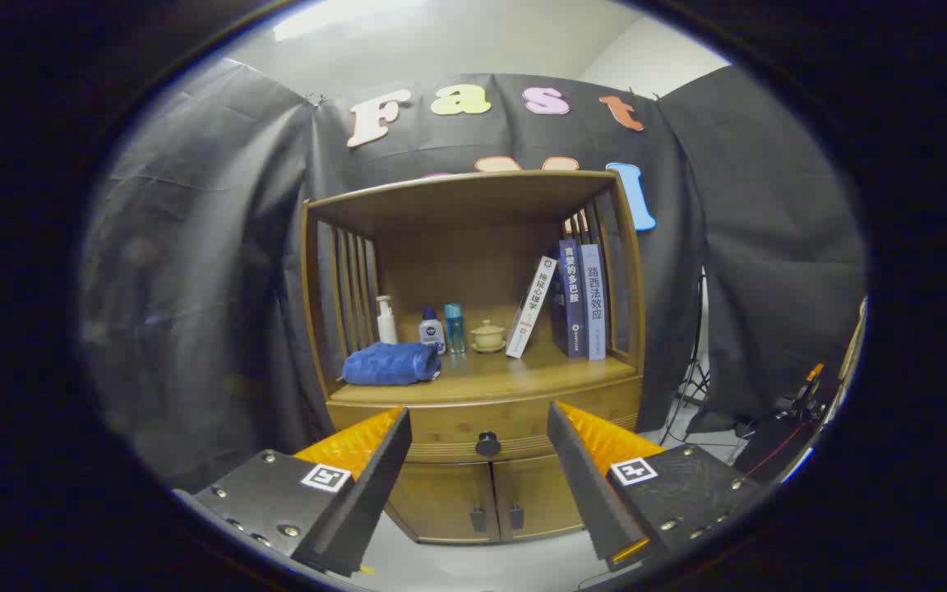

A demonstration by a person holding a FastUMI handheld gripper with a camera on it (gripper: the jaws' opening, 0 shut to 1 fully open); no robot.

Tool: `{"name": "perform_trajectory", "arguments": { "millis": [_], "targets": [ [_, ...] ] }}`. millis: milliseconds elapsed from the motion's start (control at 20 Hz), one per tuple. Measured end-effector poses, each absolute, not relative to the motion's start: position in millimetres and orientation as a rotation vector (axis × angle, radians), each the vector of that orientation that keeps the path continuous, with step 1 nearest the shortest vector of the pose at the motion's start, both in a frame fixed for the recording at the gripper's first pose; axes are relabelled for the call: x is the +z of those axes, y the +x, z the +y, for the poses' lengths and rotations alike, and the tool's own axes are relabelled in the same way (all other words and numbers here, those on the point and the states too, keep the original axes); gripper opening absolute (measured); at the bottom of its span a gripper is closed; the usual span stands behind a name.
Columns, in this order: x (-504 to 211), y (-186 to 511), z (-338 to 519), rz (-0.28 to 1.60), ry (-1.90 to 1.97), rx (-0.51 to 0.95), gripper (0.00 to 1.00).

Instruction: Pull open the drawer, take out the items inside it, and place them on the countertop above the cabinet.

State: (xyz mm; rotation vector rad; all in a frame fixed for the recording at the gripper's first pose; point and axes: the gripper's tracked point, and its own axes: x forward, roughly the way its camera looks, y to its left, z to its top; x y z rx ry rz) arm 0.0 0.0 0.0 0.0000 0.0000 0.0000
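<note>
The fingers of the gripper were spread wide and held nothing. Between them, straight ahead and well apart from the tips, sat the knob of the closed drawer, just under the counter. The pull would likely run straight back toward the fingers.

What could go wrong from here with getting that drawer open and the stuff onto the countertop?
The tongs are open and short of the drawer knob; it is small and round, so the grip may slip.

The countertop already holds a blue towel, bottles, a lidded cup and a leaning book, so a careless placement could knock one over.
</note>
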Motion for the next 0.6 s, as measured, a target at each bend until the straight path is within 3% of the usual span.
{"name": "perform_trajectory", "arguments": {
  "millis": [600],
  "targets": [
    [-6.5,-1.2,15.4,0.006,-0.032,0.026,0.99]
  ]
}}
